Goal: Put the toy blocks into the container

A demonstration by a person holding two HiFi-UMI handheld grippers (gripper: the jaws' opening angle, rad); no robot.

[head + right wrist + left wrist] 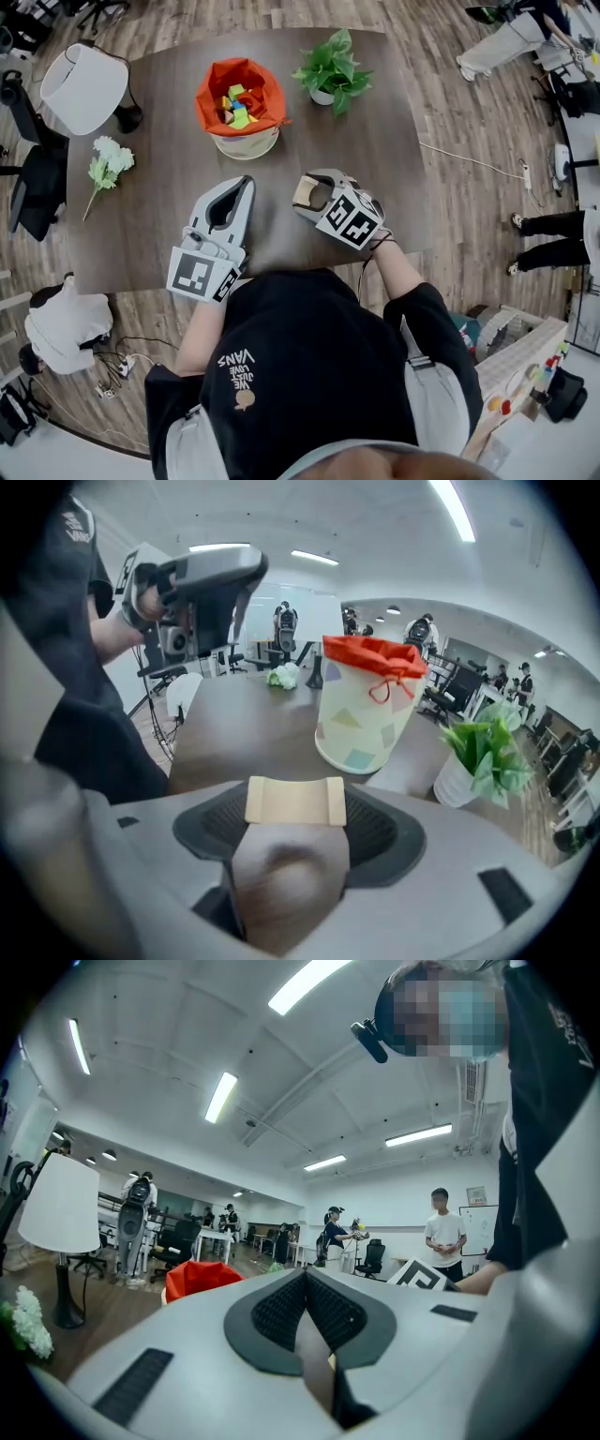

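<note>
Wood-plank flooring surrounds a dark brown table (159, 122) in an open office, where people stand far off in the background. At the table's far left sits a white lamp (84, 86), with a sprig of white flowers (108, 161) lying just in front of it.

Next comes the left gripper (246, 185), near the person's edge of the table. Its own view shows the jaws (303, 1274) brought together with nothing between them, tilted up toward the ceiling.

Beyond it, near the middle of the table, stands the container (246, 145), a pale cup with an orange liner folded over its rim. Several coloured toy blocks (236, 105) already lie inside.

To the right, the right gripper (309, 192) is clamped on a pale wooden block (303, 191). That gripper's view shows the block (295, 801) held crosswise between the pads, with the container (361, 714) ahead and well apart from it. A potted plant (330, 73) stands just right of the container.

No loose blocks show on the table, so this looks like the carrying step for what may be the last piece. The next move calls for lifting the block up over the orange rim, keeping clear of the plant's leaves, and parting the jaws only once it hangs above the opening.
</note>
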